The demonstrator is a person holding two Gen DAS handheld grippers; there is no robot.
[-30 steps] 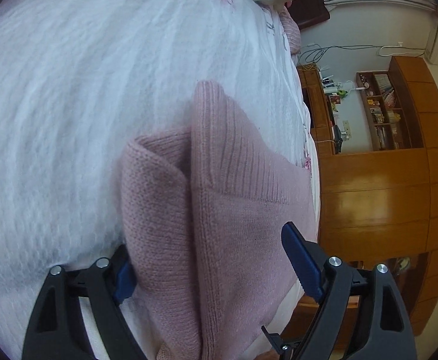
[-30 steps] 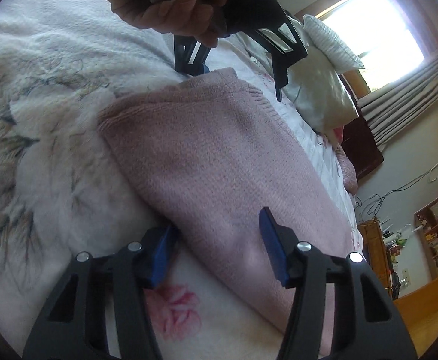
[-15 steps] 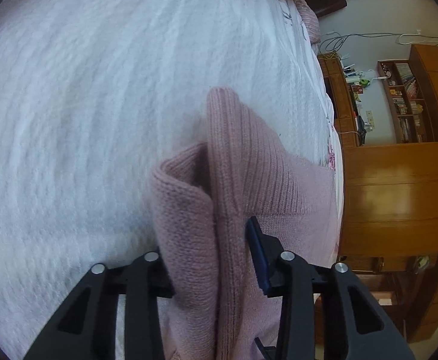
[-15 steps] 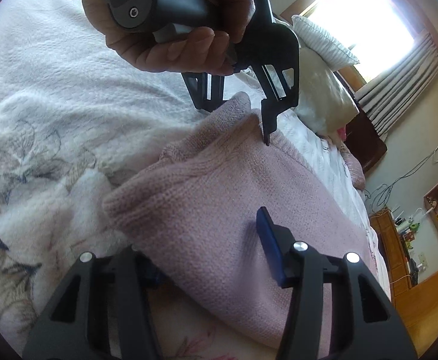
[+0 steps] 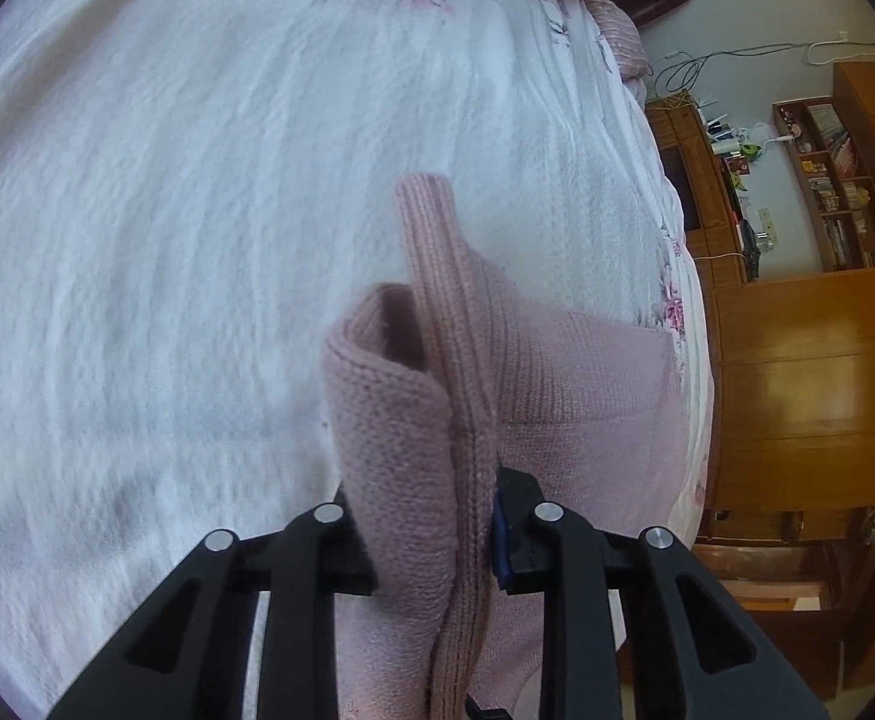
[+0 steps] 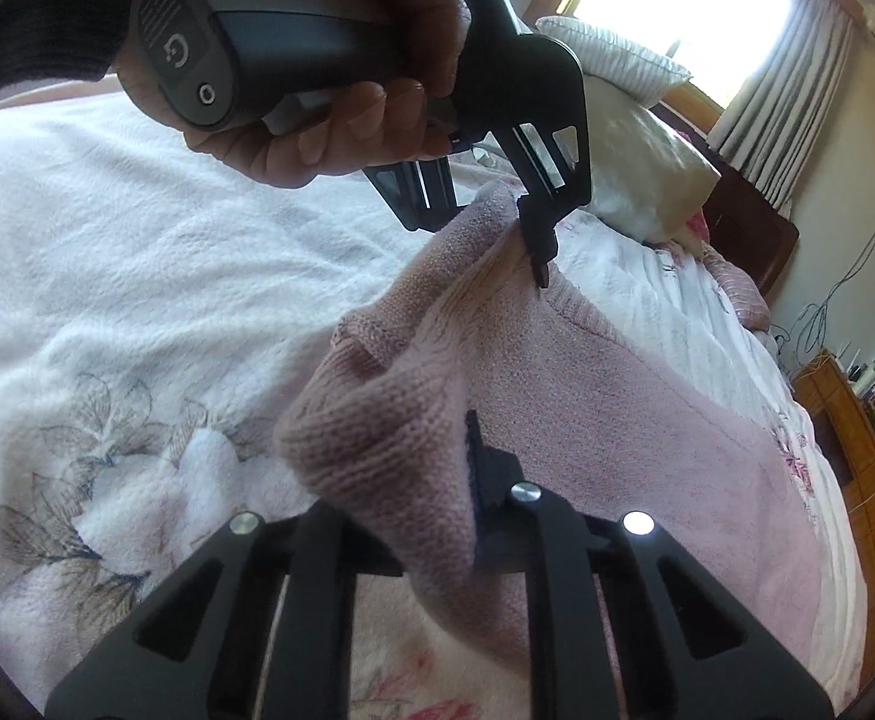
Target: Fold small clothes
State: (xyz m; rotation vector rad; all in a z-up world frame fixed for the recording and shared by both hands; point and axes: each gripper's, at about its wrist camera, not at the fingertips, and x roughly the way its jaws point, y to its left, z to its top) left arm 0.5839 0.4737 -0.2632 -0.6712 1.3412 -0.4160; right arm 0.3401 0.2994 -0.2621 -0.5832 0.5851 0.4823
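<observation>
Both sets of jaws are clenched on 1 edge of the pink knitted sweater (image 5: 557,372): left gripper (image 5: 431,531) and right gripper (image 6: 431,516) each pinch a corner, lifted off the white floral bed quilt (image 5: 167,210). Carry both corners across level, keeping the edge taut, so the fold lands square.

One pink knitted garment (image 6: 587,396), two tongs — left tongs (image 5: 431,534) and right tongs (image 6: 431,516) — one hand (image 6: 341,114), two pillows (image 6: 629,120), one bed (image 5: 167,210).
</observation>
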